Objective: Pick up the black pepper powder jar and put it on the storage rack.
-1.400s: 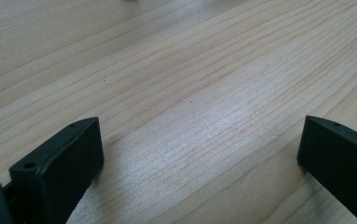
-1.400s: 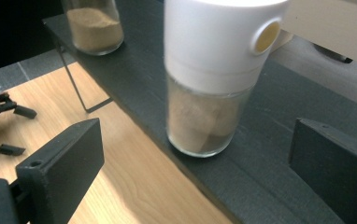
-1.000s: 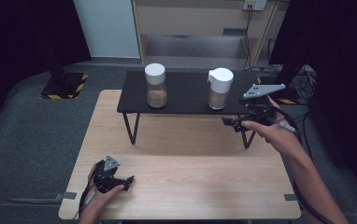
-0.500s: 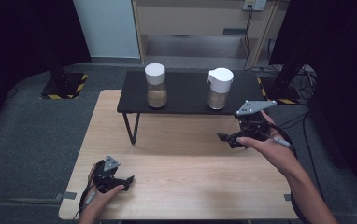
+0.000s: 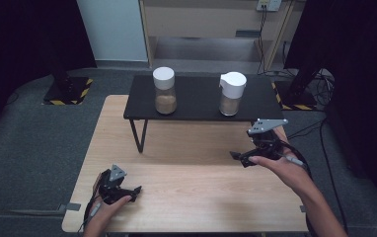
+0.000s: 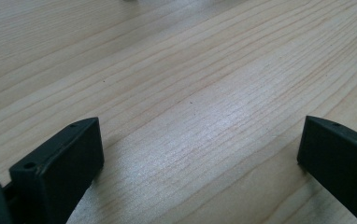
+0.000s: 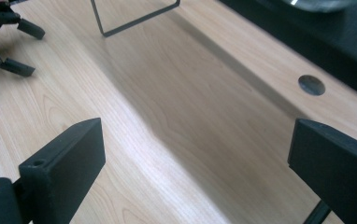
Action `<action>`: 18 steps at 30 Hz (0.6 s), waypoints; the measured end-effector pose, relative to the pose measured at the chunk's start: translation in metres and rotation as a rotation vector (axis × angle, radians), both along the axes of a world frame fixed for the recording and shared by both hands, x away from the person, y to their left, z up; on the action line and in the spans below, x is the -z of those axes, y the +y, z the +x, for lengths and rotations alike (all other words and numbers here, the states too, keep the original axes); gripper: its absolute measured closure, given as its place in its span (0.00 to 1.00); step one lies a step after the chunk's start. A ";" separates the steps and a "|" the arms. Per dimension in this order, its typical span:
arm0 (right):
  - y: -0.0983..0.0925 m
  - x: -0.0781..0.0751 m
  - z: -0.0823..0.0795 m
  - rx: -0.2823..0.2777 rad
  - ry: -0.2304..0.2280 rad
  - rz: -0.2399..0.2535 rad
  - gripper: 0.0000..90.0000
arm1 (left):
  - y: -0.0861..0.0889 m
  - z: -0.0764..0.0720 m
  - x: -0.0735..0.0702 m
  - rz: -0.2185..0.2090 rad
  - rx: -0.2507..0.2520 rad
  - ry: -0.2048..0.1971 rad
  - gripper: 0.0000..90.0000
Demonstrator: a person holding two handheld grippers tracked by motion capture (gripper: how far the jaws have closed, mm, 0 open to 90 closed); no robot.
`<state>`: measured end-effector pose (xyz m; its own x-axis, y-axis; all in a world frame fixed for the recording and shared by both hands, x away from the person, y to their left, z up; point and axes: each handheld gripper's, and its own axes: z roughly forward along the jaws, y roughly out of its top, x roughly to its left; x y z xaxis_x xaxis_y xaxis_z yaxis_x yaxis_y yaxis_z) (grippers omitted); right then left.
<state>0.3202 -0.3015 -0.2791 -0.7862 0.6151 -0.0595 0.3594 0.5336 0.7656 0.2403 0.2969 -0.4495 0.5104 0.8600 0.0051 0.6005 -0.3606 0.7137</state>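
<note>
Jars on the black shelf (image 5: 201, 101), one with a round white lid (image 5: 164, 91), one with a spouted lid (image 5: 232, 93) cut off in the right claw's view, stand apart from both wide-open, empty claws: left claw (image 5: 136, 189) on the counter (image 5: 191, 192), right claw (image 5: 237, 157) above it.

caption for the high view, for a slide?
Person holds the left gripper and right gripper, both open and empty, over a wooden table; two white-lidded jars stand on a black shelf.
</note>
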 end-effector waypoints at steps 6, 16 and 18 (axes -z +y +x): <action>0.005 0.014 0.001 -0.007 0.014 -0.020 0.05 | 0.000 0.000 0.000 0.000 0.000 0.000 0.00; 0.014 0.028 0.002 -0.015 0.031 -0.044 0.05 | 0.000 0.000 0.000 0.000 0.000 0.000 0.00; 0.015 0.031 0.001 -0.013 0.031 -0.054 0.05 | 0.000 0.000 0.000 0.000 0.000 0.000 0.00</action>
